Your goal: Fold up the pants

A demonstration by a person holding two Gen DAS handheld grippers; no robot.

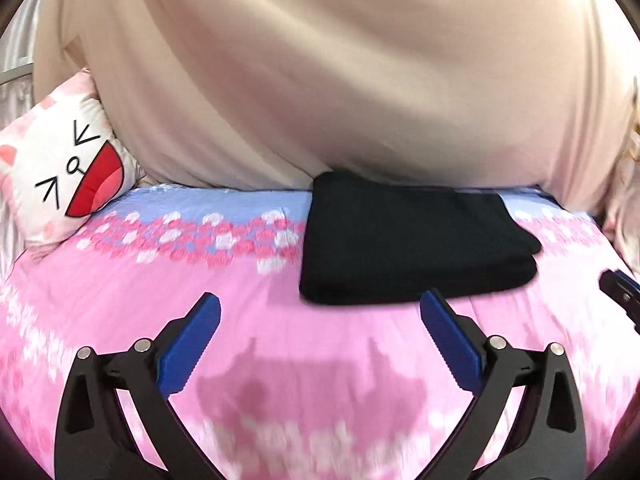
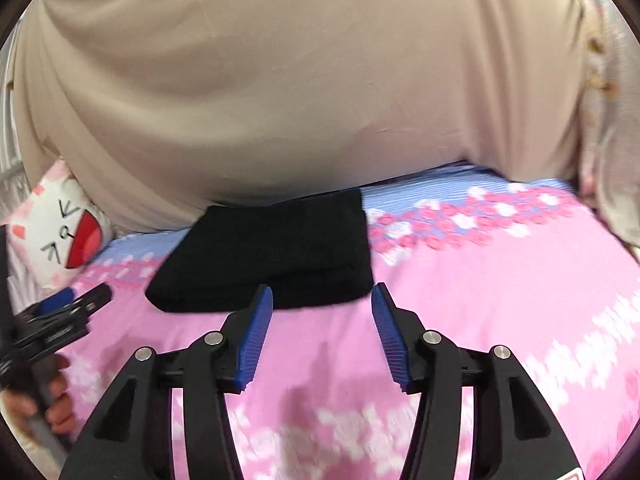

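Pants, one black pair folded into a flat bundle, lay on the pink flowered bedspread close to its far blue edge, long axis running across our view. Behind them rose a big beige cushion, touching the bundle's far side, and one cat-face pillow sat well off to the left. We held our left gripper spread wide, empty, and our right gripper likewise parted just before the bundle.

Pink floral bedsheet, beige curtain behind
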